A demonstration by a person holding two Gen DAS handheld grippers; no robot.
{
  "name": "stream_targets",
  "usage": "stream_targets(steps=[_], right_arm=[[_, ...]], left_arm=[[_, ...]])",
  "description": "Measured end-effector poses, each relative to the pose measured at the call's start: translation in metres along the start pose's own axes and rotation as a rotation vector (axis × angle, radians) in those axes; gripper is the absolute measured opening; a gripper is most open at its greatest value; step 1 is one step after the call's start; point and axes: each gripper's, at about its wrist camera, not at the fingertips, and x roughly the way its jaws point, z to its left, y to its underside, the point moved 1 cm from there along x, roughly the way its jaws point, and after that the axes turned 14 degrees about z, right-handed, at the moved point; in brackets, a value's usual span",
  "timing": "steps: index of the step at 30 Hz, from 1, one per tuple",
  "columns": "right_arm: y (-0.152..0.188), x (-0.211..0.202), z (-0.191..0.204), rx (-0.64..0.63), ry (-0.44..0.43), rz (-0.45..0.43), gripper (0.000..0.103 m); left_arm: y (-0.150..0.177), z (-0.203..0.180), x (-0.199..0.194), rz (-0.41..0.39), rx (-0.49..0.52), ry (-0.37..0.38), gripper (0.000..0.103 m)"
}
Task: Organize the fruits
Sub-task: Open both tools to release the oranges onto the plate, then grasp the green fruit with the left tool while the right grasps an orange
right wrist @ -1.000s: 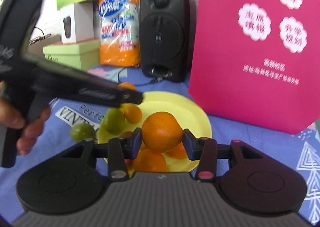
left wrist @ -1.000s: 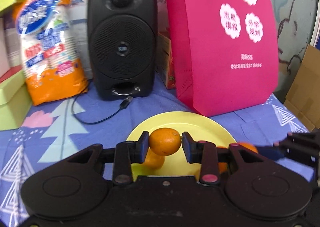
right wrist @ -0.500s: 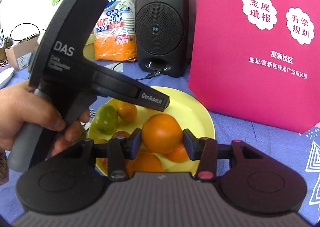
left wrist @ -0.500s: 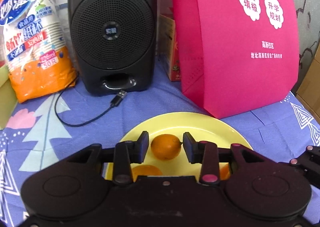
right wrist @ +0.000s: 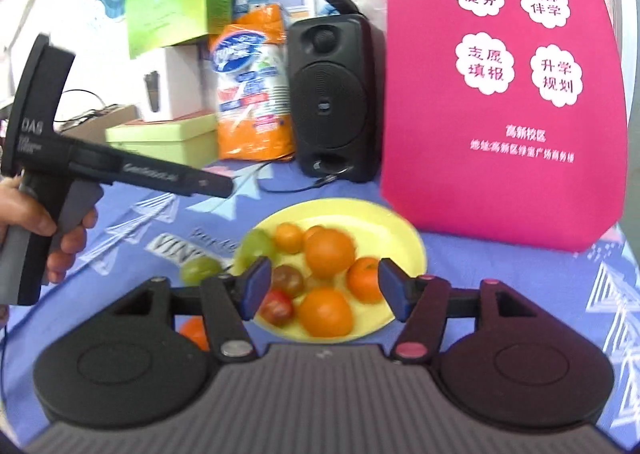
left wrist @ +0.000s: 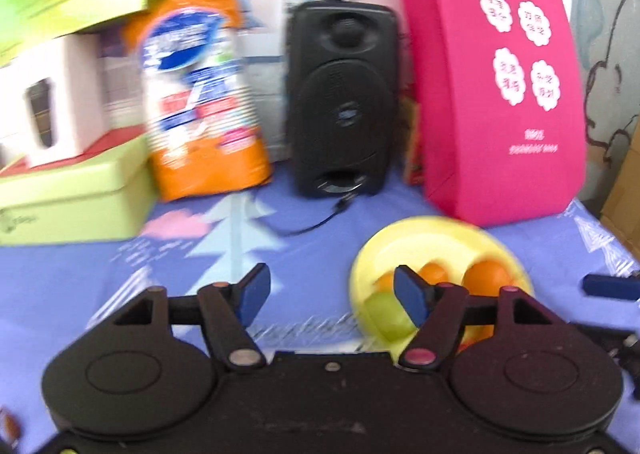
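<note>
- Showing, in the right wrist view only: the left gripper (right wrist: 216, 187) from the side, gripped by a hand (right wrist: 48, 230) at far left, plus a green fruit (right wrist: 200, 269) and an orange fruit (right wrist: 194, 332) lying on the blue cloth (right wrist: 500, 274) just left of the plate.
- Showing, in the blurred left wrist view only: the dark tip of the right gripper (left wrist: 608, 286) poking in at the right edge, beside the plate (left wrist: 420, 238).
- Standing spread wide with nothing between the blue pads, both the left gripper (left wrist: 332, 288) and the right gripper (right wrist: 324, 286).
- Lying on the yellow plate (right wrist: 404, 230), the piled fruit: directly beyond and partly between the right jaws, but off to the right of the left jaws, behind the right-hand finger there.
- Counting on the plate from the right wrist view: about five orange fruits (right wrist: 330, 250), one green fruit (right wrist: 258, 244), two reddish-dark ones (right wrist: 286, 280).
- Standing far behind: one black speaker (right wrist: 334, 97), one pink bag (right wrist: 512, 93), one orange packet (right wrist: 254, 85).
</note>
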Motion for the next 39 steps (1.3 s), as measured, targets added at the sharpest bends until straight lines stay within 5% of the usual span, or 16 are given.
stream_targets(steps=[12,31,36,39], right_arm=[[0.048,0.012,0.050,-0.049,-0.123,0.123,0.063],[0.026,0.069,0.083,-0.133,-0.085,0.196,0.057],[0.028,0.077,0.080,-0.121,-0.089,0.200,0.040],[0.030,0.069,0.076,-0.120,-0.096,0.202,0.040]], left_arm=[[0.074,0.010,0.005,0.091,-0.023,0.025,0.070],[0.073,0.016,0.019,0.109,-0.038,0.037,0.069],[0.068,0.013,0.025,0.112,-0.031,0.049,0.069],[0.064,0.008,0.027,0.106,-0.023,0.062,0.069]])
